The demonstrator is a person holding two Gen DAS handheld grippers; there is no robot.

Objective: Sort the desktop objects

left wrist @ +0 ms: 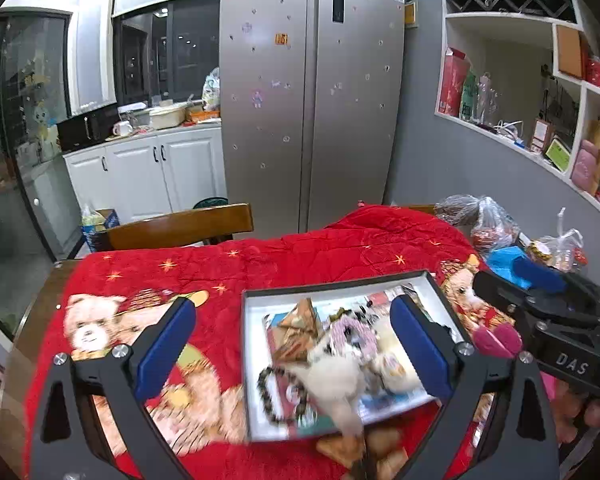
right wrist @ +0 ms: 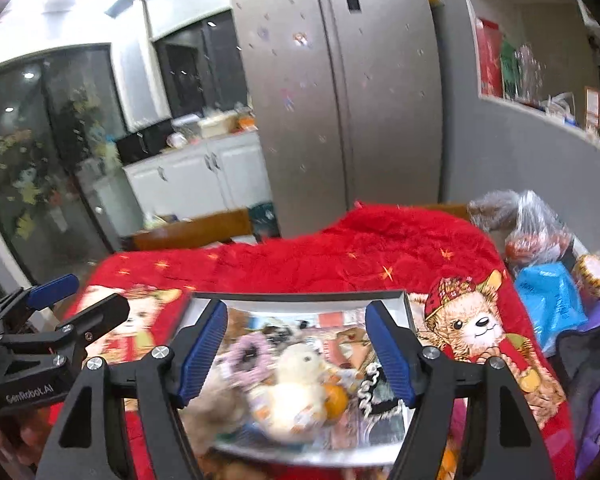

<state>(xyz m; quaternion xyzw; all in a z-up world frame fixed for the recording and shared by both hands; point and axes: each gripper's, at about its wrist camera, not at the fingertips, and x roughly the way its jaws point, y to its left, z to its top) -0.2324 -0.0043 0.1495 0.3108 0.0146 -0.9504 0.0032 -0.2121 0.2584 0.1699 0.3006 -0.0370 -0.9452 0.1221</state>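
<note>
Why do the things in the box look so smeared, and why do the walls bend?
Left wrist view: the tray contents smear from motion, while the fridge stays crisp. Right wrist view: blur nearly everywhere, worst on the white plush toy. Both views: a fisheye lens curves the straight edges.

A tall silver fridge (left wrist: 312, 92) is standing against the back wall, its doors dotted with small stickers. To its left, white cabinets (left wrist: 148, 172) are running under a cluttered counter, with dark windows (left wrist: 168, 48) above reflecting ceiling lights. A glass sliding door (left wrist: 24, 152) is closing off the far left. On the right, white shelves (left wrist: 540, 80) are curving along a gray wall (left wrist: 452, 168). A wooden chair (left wrist: 184, 226) is standing in front of the fridge.
</note>
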